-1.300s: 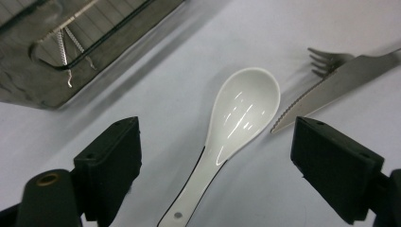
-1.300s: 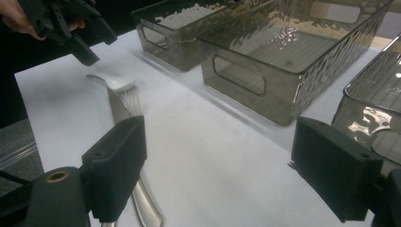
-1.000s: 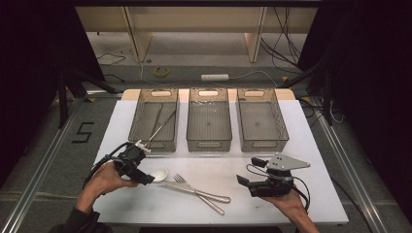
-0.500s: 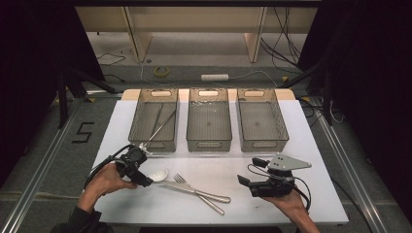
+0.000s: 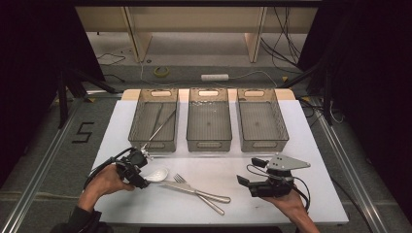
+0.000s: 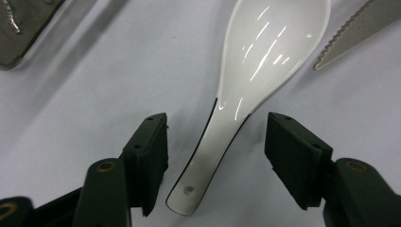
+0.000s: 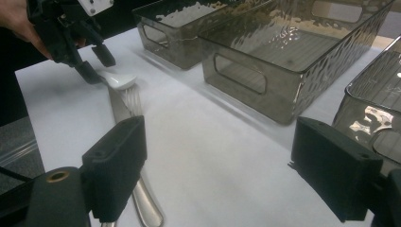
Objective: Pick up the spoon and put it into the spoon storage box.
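A white ceramic spoon lies on the white table, bowl away from me. Its handle runs between the jaws of my left gripper, which stands open around it, pads clear of both sides. In the high view the left gripper sits at the front left, with the spoon just to its right. A metal fork and a knife lie crossed beside the spoon. My right gripper hovers open at the front right, nothing between its jaws. The right gripper view shows the left gripper over the spoon.
Three smoky clear bins stand in a row at the back: the left bin with thin metal sticks in it, the middle bin, and the right bin. The knife's serrated tip lies close to the spoon's bowl.
My left gripper has slid a little nearer and lower, onto the spoon's handle. The right gripper and the cutlery have stayed put.
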Action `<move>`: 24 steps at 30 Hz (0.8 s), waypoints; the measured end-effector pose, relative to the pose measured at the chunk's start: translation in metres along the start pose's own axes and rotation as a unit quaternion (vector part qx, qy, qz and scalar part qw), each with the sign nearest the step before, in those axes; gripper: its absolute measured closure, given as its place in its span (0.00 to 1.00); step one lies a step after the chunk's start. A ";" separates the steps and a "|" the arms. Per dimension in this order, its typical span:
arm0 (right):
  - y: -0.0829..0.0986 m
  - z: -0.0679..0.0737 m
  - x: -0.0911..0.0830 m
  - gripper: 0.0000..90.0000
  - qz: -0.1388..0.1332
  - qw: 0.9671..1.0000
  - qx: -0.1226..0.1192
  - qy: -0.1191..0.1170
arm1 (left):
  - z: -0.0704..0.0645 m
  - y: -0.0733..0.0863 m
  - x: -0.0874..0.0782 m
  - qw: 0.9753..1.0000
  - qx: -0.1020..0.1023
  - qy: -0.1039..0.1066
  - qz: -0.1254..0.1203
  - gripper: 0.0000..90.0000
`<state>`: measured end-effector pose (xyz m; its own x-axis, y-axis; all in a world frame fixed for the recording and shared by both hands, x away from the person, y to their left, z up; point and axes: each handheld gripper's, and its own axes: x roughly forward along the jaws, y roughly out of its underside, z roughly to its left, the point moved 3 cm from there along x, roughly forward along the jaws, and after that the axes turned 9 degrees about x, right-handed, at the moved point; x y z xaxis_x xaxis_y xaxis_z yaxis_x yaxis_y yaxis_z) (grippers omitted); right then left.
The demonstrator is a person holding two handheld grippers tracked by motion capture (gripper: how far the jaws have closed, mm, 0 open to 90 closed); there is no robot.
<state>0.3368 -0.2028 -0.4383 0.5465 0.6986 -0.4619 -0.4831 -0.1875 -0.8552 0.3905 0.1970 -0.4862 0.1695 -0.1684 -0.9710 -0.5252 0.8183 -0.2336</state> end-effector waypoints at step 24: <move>0.000 0.003 0.001 0.22 0.004 1.000 -0.007 0.002 | -0.004 0.000 0.005 0.999 0.036 0.014 0.010 0.82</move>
<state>0.3355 -0.2001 -0.4386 0.5454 0.6942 -0.4696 -0.4775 -0.2031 -0.8548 0.3880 0.1946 -0.4912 0.1367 -0.1665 -0.9765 -0.4662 0.8590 -0.2117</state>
